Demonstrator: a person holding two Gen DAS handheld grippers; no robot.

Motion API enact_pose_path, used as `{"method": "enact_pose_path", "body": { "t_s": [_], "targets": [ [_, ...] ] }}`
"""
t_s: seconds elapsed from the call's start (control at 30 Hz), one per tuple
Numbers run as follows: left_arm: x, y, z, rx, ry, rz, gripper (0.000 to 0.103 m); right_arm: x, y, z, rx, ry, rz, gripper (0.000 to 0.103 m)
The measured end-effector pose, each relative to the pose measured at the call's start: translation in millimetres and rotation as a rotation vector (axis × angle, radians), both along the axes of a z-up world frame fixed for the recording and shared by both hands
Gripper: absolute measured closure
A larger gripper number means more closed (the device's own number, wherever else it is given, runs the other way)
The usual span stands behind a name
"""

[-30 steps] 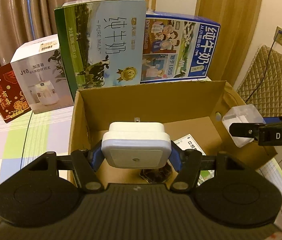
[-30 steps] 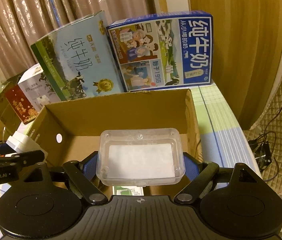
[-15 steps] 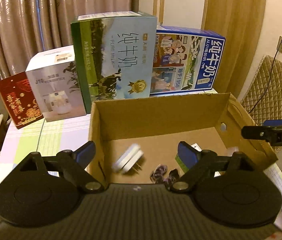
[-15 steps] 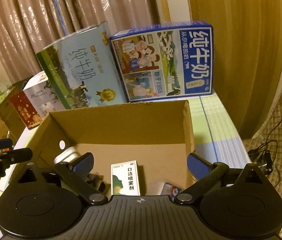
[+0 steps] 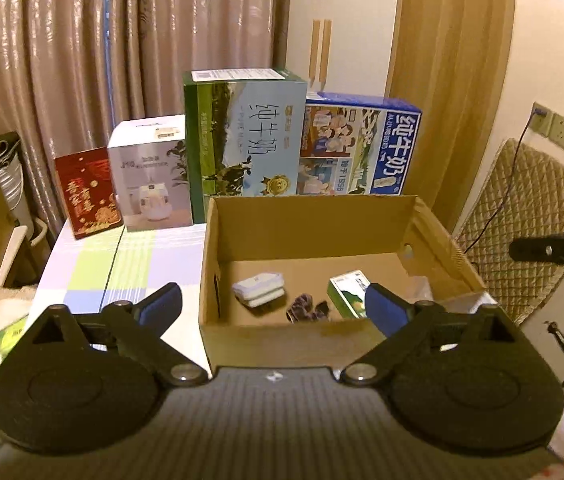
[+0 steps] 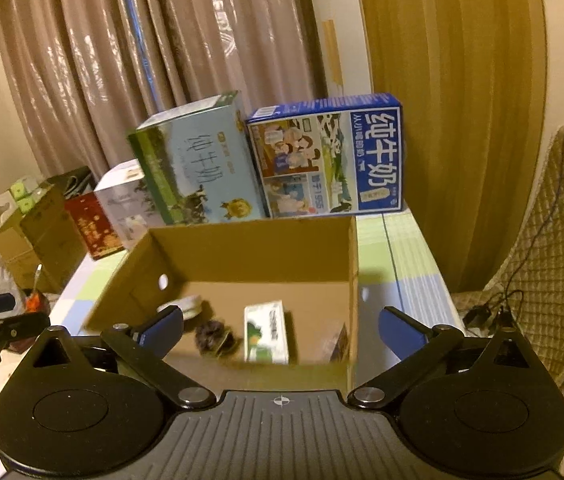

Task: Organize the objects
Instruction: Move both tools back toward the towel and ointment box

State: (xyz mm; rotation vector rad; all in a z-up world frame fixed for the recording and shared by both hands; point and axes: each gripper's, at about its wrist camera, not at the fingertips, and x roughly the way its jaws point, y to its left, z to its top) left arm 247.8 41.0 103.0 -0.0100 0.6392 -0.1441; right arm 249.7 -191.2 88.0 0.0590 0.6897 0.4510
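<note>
Both grippers, left (image 5: 273,306) and right (image 6: 280,327), hovered with jaws spread wide and empty. Beyond them, in the box (image 5: 323,216) on the desk (image 5: 130,258), lay a white plug (image 5: 258,289), a dark bundle (image 5: 308,308) and a green carton (image 5: 347,294). The plug looked light, stiff and smooth, best pinched across its flat sides

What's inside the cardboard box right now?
In the cardboard box: a white adapter, a dark small item and a green-and-white carton. The near wall and a gripper finger cover the near right corner.
</note>
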Motion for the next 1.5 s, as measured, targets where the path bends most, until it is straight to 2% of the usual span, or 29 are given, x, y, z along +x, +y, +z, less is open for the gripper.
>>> {"method": "enact_pose_path", "body": {
  "t_s": [0.2, 0.33, 0.47, 0.6, 0.77, 0.97, 1.5],
  "targets": [
    [-59, 0, 3, 0.009, -0.014, 0.024, 0.001, -74, -14, -4, 0.047, 0.011, -0.007, 0.002],
    [-102, -4, -5, 0.089, -0.035, 0.05, 0.001, -118, -24, -24, 0.064, 0.05, -0.024, 0.002],
    [-136, -2, -18, 0.073, -0.007, 0.074, 0.001, -153, -31, -45, 0.083, 0.114, -0.053, 0.002],
    [-162, -2, -32, 0.045, 0.042, 0.09, 0.001, -180, -33, -59, 0.067, 0.141, -0.046, 0.002],
    [-183, 2, -45, 0.015, 0.094, 0.107, 0.001, -197, -35, -64, 0.055, 0.153, -0.032, 0.002],
    [-195, -1, -52, 0.011, 0.108, 0.101, 0.001, -206, -35, -63, 0.055, 0.143, -0.025, 0.002],
    [-195, -10, -62, 0.005, 0.13, 0.068, 0.001, -205, -37, -67, 0.057, 0.155, -0.033, 0.002]
  ]
}}
